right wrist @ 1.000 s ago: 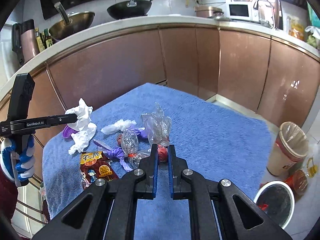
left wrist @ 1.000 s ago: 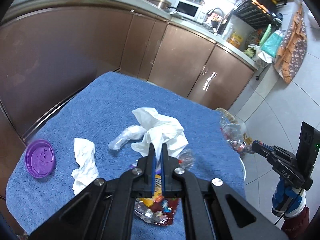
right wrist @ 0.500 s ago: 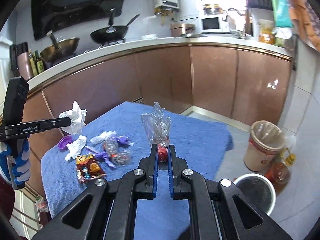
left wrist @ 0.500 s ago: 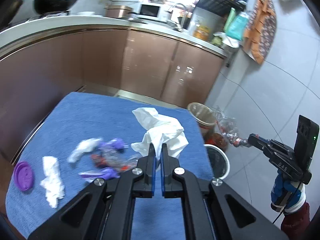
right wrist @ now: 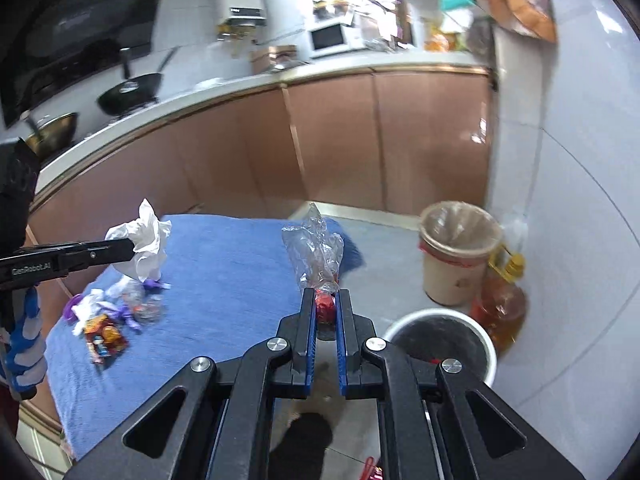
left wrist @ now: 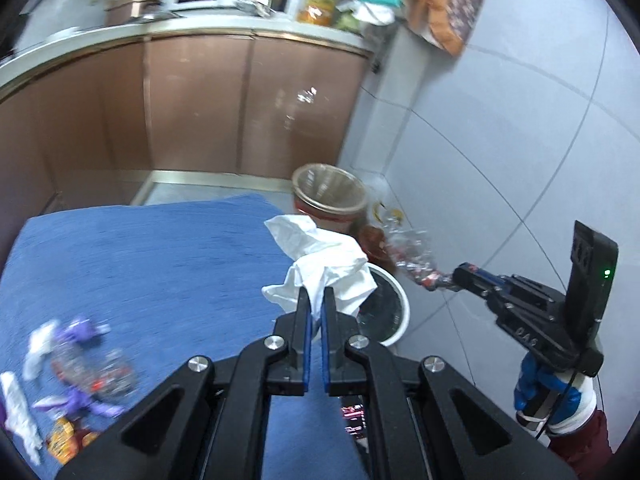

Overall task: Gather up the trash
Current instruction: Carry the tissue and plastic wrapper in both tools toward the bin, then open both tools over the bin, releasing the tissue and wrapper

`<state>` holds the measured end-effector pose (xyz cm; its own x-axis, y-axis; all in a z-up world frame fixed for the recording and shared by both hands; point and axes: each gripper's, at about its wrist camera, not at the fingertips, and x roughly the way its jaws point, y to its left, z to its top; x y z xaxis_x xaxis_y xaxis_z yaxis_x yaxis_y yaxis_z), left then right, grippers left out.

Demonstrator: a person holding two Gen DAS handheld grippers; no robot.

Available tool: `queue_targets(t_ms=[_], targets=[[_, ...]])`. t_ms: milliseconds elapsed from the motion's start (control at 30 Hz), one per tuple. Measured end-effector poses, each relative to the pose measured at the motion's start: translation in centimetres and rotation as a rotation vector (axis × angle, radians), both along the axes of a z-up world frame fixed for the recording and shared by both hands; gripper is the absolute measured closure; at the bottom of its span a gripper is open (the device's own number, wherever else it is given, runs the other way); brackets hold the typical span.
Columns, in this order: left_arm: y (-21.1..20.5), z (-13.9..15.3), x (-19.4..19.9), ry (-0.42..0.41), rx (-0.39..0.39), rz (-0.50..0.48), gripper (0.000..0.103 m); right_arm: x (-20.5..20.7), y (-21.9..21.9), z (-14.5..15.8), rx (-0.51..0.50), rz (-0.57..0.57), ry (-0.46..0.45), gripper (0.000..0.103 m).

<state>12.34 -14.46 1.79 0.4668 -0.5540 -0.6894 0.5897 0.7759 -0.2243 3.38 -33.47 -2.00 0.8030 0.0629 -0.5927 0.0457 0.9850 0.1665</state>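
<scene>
Left gripper (left wrist: 316,300): fingers clamped on white tissue (left wrist: 324,264). Right gripper (right wrist: 326,304): fingers clamped on clear plastic wrapper (right wrist: 316,250). White bin (right wrist: 486,344): near right, on floor.

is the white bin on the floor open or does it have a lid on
Open. The white bin shows a bare round rim with its dark inside and something red visible from above; no lid sits on it.

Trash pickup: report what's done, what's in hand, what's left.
Done: nothing visibly binned from here. In hand: the left gripper clamps a white tissue; the right gripper clamps a clear plastic wrapper. Neither is over the white bin yet. Left: wrappers and tissue scraps on the blue cloth.
</scene>
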Motion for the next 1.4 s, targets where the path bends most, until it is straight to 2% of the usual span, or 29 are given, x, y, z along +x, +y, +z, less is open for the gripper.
queue_targets(t_ms=[333, 633, 1033, 1133, 1233, 1300, 1400], targets=[[-12.4, -6.4, 4.1, 0.110, 0.089, -0.125, 0.099, 2.6, -7.4, -7.9, 0.053, -0.129, 0.136, 0.094], [-20.4, -13.1, 6.6, 0.204, 0.158, -0.184, 0.099, 6.2, -12.1, -14.1, 0.058, -0.201, 0.248, 0.094], [-25.3, -17.7, 9.7, 0.261, 0.164, -0.187, 0.097, 9.1, -15.1, -19.2, 0.064, -0.246, 0.324, 0.091], [-25.8, -18.3, 10.0, 0.279, 0.162, -0.179, 0.088, 9.6, -15.1, -20.0, 0.063, -0.245, 0.334, 0.090], [-25.7, -18.5, 10.3, 0.297, 0.144, -0.167, 0.070, 9.5, -15.1, -20.3, 0.066, -0.259, 0.343, 0.079], [-25.5, -18.1, 10.4, 0.291, 0.127, -0.164, 0.068, 9.2, -15.1, -20.3, 0.066, -0.262, 0.341, 0.070], [-25.0, -17.2, 10.1, 0.281, 0.111, -0.165, 0.068, 8.8, -15.0, -20.1, 0.063, -0.267, 0.341, 0.069]])
